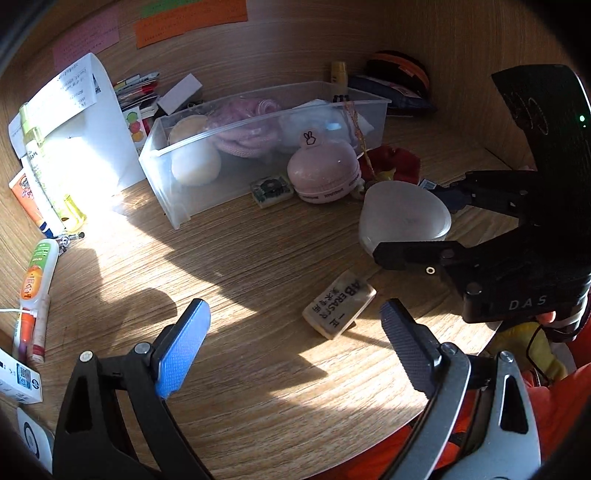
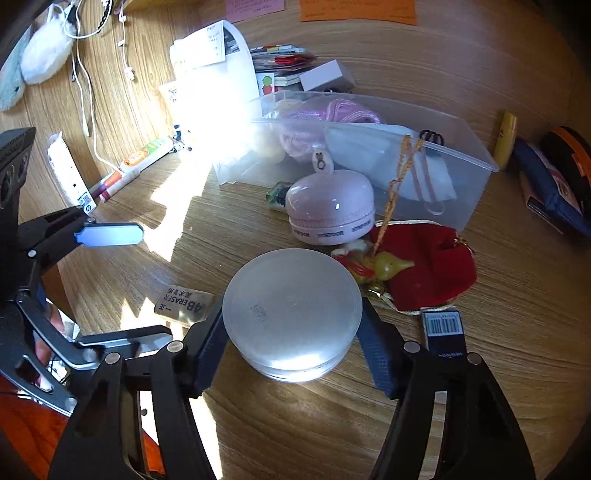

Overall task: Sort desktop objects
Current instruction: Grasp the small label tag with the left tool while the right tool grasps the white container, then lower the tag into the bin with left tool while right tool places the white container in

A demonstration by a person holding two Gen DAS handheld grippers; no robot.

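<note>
Eraser (image 1: 339, 304) | flat on desk (image 1: 240, 258) | long axis diagonal, toward frosted case (image 1: 404, 216)

A wood-grain desk (image 2: 498, 332) fills the space, its pale oak pattern running in long streaks. Directly behind the desk rises a back panel (image 1: 295, 48) of the same wood finish, meeting the desktop at a plain seam. Stuck high on that panel are paper notes: an orange one (image 1: 184, 27), a pink one (image 1: 86, 40) left of it, and a green strip (image 1: 192, 5) just above the orange. Hard sunlight (image 1: 92, 162) falls across the left part of the desk, bleaching the surface near the panel to white glare and throwing sharp, dark shadows (image 1: 147, 302) over the nearer boards. The right side of the desk lies in softer, warmer light.
</note>
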